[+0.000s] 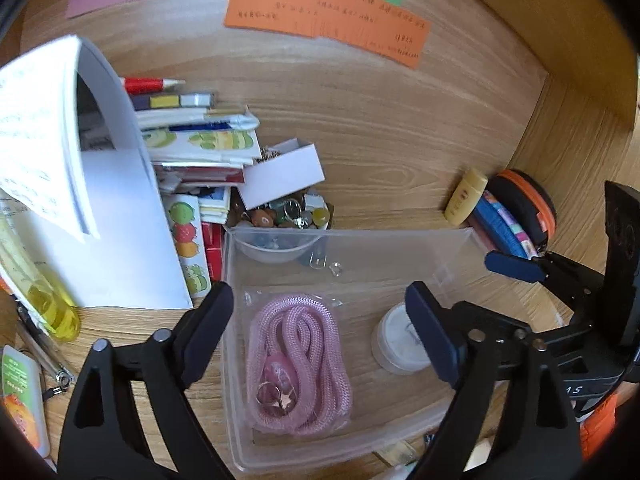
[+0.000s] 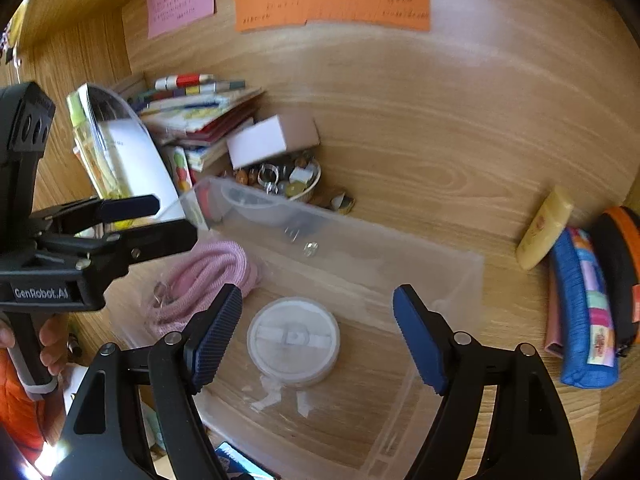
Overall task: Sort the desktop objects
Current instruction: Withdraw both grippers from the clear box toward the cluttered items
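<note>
Left gripper [image 1: 320,320] stands wide and empty over the pink cord [image 1: 298,364] in the clear plastic bin [image 1: 400,248], the right gripper [image 2: 318,336] equally wide, empty, above the round white container [image 2: 293,340] beside it.

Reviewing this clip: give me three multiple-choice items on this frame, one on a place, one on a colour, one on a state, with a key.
1. Where does the pink cord lie?
A. in the clear bin
B. on the book stack
C. beside the yellow tube

2. What colour is the largest note on the wall?
A. blue
B. orange
C. white

3. How does the right claw stand?
A. shut on the round tub
B. shut on the cord
C. open, holding nothing

Key: A, the cord is coiled inside the bin; B, the widest sheet is orange; C, the round white tub sits untouched below the spread pads.
</note>
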### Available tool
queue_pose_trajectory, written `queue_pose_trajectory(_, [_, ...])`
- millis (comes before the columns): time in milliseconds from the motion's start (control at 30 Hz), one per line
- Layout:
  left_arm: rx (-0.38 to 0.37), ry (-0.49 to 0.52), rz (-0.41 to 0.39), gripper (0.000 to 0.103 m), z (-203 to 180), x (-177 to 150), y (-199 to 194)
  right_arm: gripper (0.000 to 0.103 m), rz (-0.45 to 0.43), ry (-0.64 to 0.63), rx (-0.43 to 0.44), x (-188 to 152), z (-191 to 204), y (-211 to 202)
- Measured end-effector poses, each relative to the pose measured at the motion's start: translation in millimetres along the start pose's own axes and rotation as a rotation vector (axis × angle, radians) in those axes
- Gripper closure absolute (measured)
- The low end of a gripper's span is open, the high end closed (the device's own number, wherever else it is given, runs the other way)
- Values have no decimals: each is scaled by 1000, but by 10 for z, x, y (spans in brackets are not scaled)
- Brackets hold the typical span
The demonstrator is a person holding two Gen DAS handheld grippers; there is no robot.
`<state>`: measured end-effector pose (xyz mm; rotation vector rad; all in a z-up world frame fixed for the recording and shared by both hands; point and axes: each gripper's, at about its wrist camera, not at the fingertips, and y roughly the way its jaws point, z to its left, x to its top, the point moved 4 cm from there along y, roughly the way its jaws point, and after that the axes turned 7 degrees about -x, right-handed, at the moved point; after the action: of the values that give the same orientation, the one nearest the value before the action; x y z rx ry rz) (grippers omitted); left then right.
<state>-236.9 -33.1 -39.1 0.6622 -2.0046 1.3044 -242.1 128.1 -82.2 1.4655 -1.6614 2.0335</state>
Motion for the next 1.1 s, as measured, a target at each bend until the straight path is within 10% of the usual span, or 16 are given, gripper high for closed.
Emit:
queue_pose_trajectory(633, [144, 48, -189, 2, -87, -249, -1304, 10, -132, -15, -104, -441, 18, -1079])
queue_pose_trajectory(1100, [314, -91, -67, 2, 575, -1057, -1571, 7, -99, -11, -151, -1012, 85, -1252])
